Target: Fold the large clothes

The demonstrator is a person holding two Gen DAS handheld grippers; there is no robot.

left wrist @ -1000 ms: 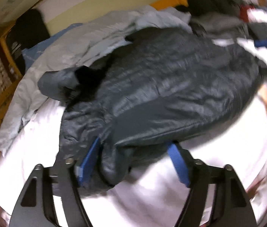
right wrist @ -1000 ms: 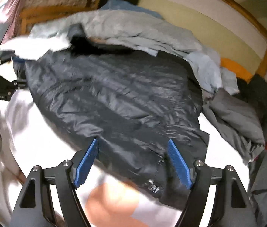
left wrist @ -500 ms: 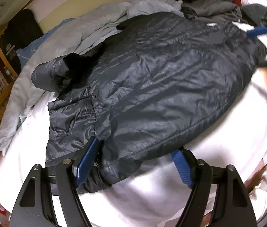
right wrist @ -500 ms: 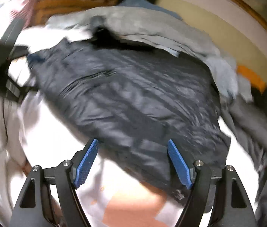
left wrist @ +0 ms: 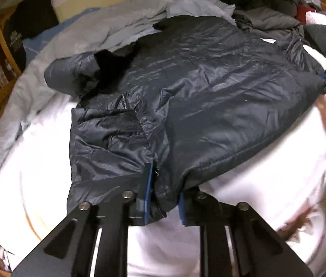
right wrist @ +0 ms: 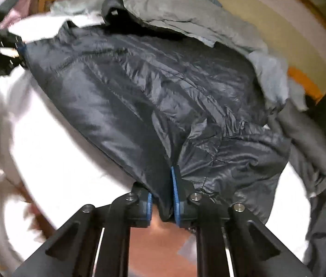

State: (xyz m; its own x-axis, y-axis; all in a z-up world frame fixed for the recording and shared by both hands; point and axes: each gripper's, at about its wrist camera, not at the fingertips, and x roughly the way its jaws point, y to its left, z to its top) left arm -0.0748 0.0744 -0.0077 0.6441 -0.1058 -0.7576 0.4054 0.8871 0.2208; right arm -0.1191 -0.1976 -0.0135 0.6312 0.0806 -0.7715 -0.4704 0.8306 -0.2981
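A dark quilted jacket lies spread across a bed's white sheet, with a heap of grey and pale clothes behind it from ten to two o'clock.

At the left, the left gripper stands at six o'clock of its view. Its jaws have just been closing and now pinch the jacket's near hem beside the zip, blue pads pressed into a bunched fold of fabric. A loose flap or sleeve of the jacket lies crumpled at nine o'clock of that grip.

At the right, the right gripper has also just been closing and now clamps the hem's other corner, the cloth gathered tightly between its pads. It shows small at three o'clock in the left view.

This looks like the grasping step, just completed. Next, both hands likely need to lift the hem together and carry it toward twelve o'clock, keeping the slippery fabric level.

A second ago both pairs of jaws stood wide, straddling the hem without gripping.
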